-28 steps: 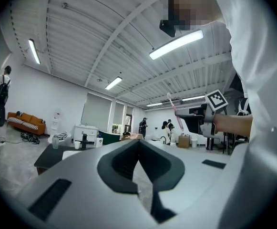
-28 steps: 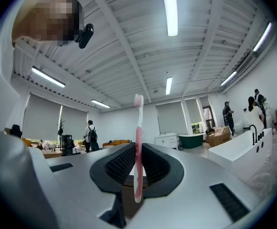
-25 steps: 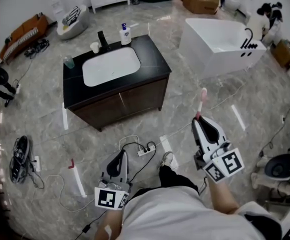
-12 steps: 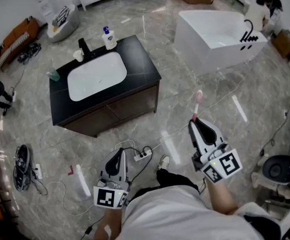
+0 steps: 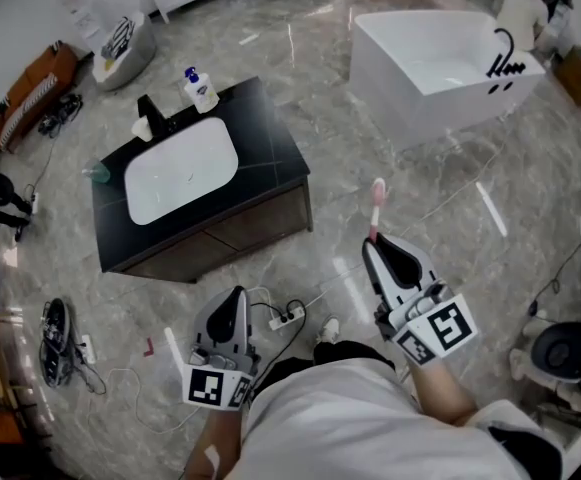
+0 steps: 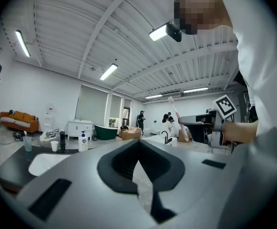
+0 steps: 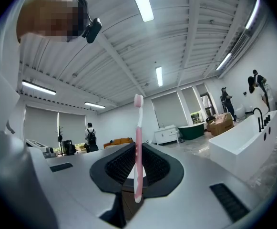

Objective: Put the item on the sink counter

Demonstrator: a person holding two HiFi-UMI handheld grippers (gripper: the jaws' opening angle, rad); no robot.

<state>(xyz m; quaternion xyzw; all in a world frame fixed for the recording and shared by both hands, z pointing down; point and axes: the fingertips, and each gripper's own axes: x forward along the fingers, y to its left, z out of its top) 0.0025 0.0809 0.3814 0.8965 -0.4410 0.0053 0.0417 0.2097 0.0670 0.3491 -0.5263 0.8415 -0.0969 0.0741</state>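
A pink toothbrush (image 5: 375,206) sticks up out of my right gripper (image 5: 374,240), which is shut on its handle; in the right gripper view the toothbrush (image 7: 138,147) stands upright between the jaws. My left gripper (image 5: 233,296) hangs low at the left, shut with nothing in it. The black sink counter (image 5: 277,158) with its white basin stands ahead and to the left, well apart from both grippers. It also shows in the left gripper view as a dark counter (image 6: 14,163).
On the counter stand a soap bottle (image 5: 200,90), a black tap (image 5: 152,116), a white cup and a green cup (image 5: 97,171). A white bathtub (image 5: 440,68) stands to the right. A power strip (image 5: 282,317) and cables lie on the marble floor by my feet.
The view has shifted: the sink counter has slid left and lower in the head view, and both grippers sit a little further left. The toothbrush stays held.
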